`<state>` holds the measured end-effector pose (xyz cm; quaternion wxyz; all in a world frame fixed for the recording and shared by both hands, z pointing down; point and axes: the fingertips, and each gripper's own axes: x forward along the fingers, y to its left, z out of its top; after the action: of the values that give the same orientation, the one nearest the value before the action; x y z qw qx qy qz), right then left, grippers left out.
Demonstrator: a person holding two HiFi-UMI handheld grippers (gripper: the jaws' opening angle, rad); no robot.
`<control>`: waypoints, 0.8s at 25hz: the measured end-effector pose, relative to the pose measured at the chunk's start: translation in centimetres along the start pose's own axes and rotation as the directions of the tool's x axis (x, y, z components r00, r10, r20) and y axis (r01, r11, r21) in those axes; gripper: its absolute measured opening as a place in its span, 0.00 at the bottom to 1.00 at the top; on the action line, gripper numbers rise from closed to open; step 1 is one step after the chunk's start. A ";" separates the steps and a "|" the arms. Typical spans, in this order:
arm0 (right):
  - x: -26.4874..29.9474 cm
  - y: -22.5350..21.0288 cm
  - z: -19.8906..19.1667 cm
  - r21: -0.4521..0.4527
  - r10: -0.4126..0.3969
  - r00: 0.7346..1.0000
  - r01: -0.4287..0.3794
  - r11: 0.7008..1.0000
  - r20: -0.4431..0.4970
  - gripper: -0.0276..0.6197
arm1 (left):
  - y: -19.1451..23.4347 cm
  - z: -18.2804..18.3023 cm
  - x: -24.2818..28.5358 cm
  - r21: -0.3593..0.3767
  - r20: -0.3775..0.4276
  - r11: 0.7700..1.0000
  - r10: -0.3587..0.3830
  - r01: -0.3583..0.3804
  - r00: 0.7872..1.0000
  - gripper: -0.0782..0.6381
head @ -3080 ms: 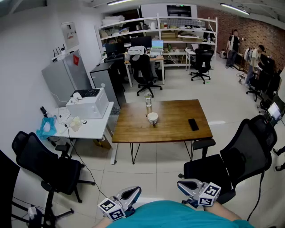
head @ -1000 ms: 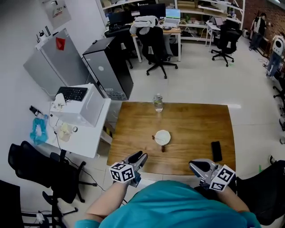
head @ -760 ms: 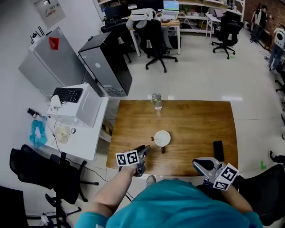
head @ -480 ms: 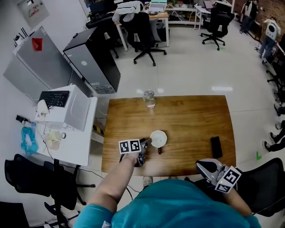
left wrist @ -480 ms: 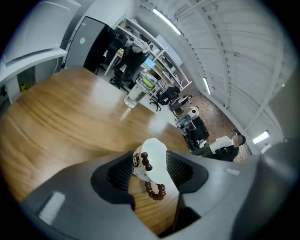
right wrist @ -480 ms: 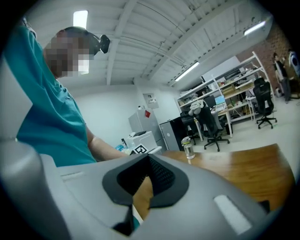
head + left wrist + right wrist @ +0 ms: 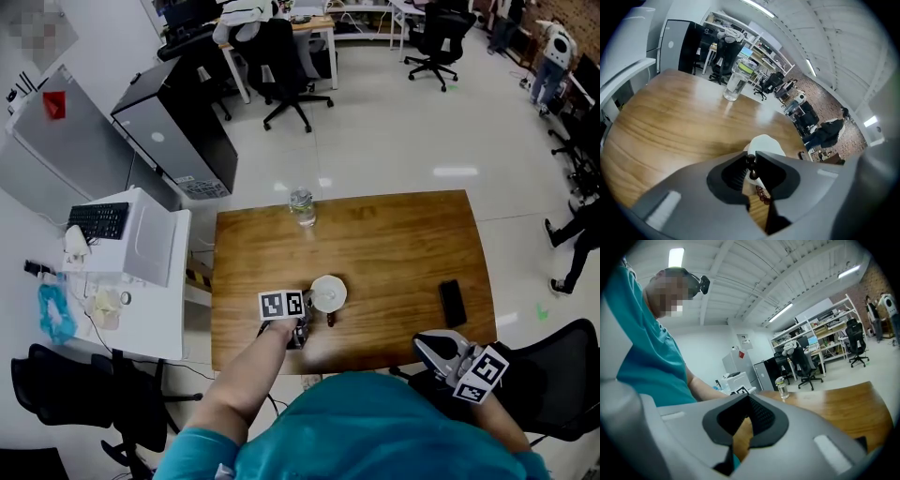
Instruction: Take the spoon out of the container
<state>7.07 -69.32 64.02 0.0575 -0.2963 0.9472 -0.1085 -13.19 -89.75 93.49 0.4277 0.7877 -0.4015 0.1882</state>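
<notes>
One wooden table (image 7: 394, 244) bearing white container (image 7: 328, 293), tiled floor (image 7: 375, 131), office chairs (image 7: 281, 56)

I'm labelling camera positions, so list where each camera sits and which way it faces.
Head view: on the person's head, looking steeply down at the table and cup; shows the shirt, left arm, left tongs and right tongs.
Left gripper view: on the left tongs, looking across the table past the cup toward the jar; its jaws are closing on the spoon handle.
Right gripper view: on the right tongs, low by the table, facing the jar; jaws together, shirt at left.
Shared: all three show the jar.
</notes>
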 end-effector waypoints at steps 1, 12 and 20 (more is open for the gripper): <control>0.1 -0.1 -0.1 0.001 0.001 1.000 -0.001 1.000 0.001 0.05 | 0.0 -0.1 0.0 0.008 -0.005 1.000 0.010 -0.010 1.000 0.18; 0.0 -1.1 0.6 0.008 0.038 0.999 -0.038 0.999 0.004 0.05 | -0.9 -0.8 -1.3 0.105 -0.042 0.987 0.126 -0.121 0.991 0.18; -0.5 -1.2 0.9 0.007 0.046 0.999 -0.046 0.999 0.007 0.05 | -0.8 0.4 -2.2 0.108 -0.001 0.984 0.139 -0.138 0.990 0.18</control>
<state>8.30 -70.18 63.50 0.0645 -0.2744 0.9532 -0.1097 -13.87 -88.79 91.43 0.3722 0.7788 -0.4430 0.2422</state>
